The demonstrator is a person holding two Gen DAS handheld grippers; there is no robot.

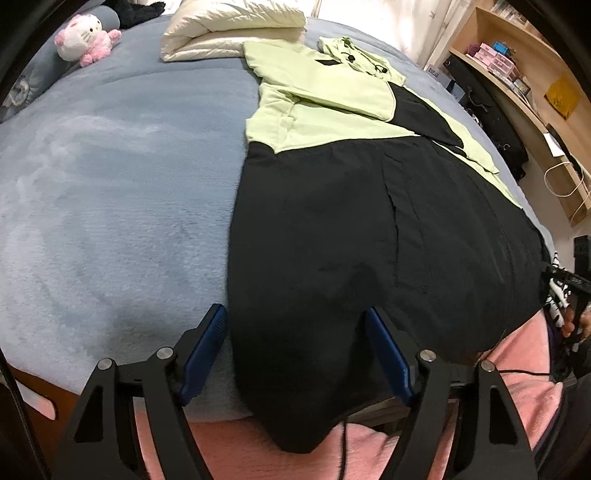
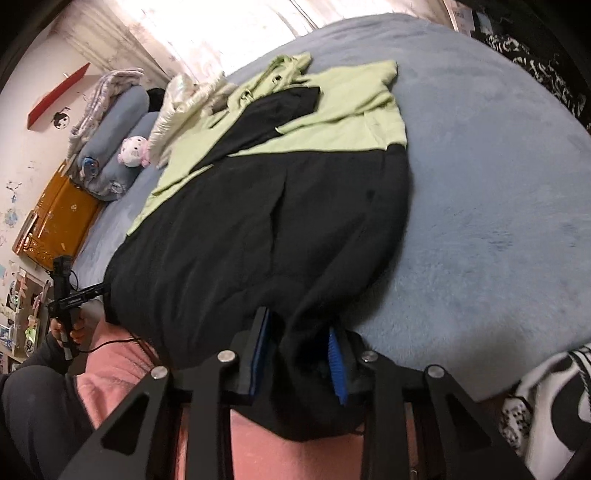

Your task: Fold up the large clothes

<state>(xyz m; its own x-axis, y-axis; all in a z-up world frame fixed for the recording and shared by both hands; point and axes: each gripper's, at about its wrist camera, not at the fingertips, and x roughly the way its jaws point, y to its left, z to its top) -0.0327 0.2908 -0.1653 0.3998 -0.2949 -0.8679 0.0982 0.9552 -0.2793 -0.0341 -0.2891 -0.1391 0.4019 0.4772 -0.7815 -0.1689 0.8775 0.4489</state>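
**Both claws at the hoodie's hem**

The right claw (image 2: 301, 343) pinches one corner of the black hem; the left claw (image 1: 295, 343) stands apart, straddling the other, not yet gripping. It should close before lifting, evenly. The green-and-black hoodie (image 1: 369, 206) lies flat on the blue bed (image 1: 110, 184). Beyond, a folded cream quilt (image 1: 229, 26) and pink plush toy (image 1: 83, 38) crowd the far end.

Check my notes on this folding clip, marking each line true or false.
1. The hoodie is green and black. True.
2. The left gripper is clamped shut on the hem. False: its jaws stand apart, with the hem's corner between them.
3. A plush toy sits near the pillows. True.
4. The bed cover is red. False: it is blue-grey.
5. The right gripper has black fabric between its fingers. True.
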